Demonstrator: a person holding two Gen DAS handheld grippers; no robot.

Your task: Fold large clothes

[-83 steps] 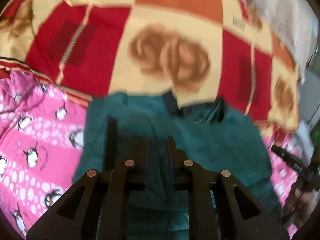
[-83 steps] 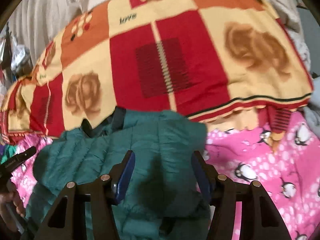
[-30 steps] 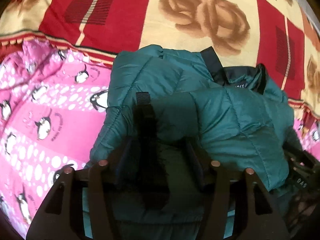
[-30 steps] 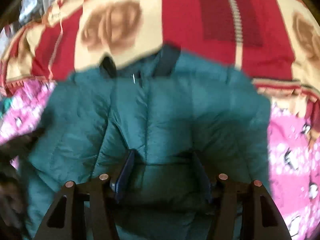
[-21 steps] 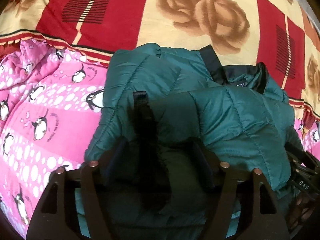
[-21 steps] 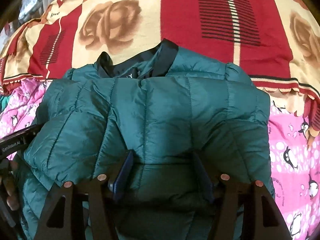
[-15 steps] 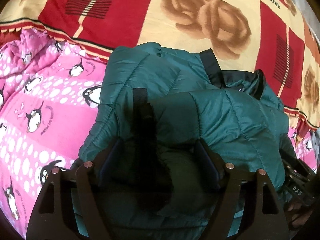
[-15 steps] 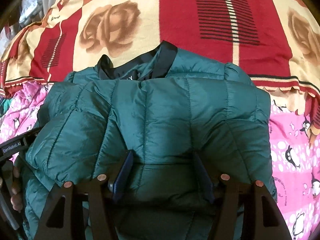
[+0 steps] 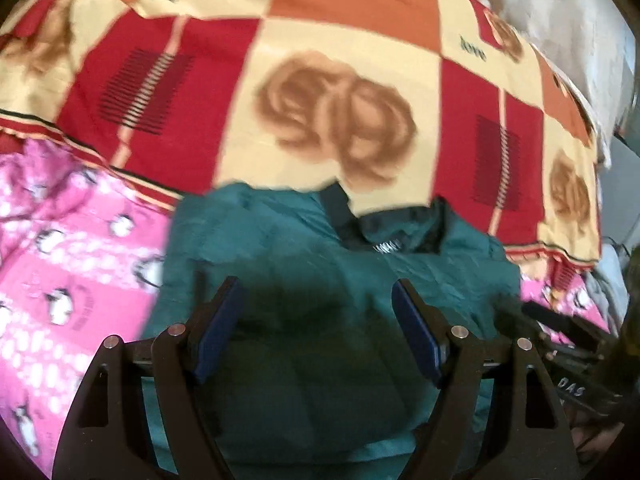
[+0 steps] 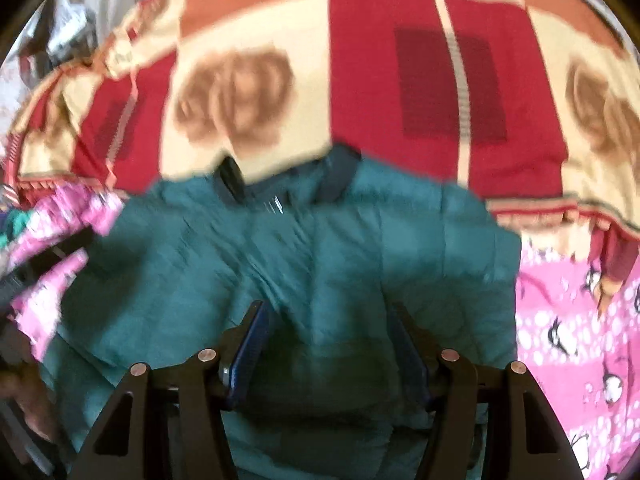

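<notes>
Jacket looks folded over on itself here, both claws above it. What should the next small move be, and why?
Probably lift both claws clear. The green jacket lies doubled on the pink sheet, its collar at the far edge. The left claw, jaws just opened, and the right claw appear to grip nothing.

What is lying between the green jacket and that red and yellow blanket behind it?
Nothing: in both views the jacket's collar reaches straight onto the blanket.

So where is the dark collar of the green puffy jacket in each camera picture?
Left wrist view: the collar sits right of centre, at the jacket's top edge.
Right wrist view: the collar sits near the centre, also along the jacket's top edge.
Shared landmark: the brown rose on the red and cream blanket, just above the collar.
</notes>
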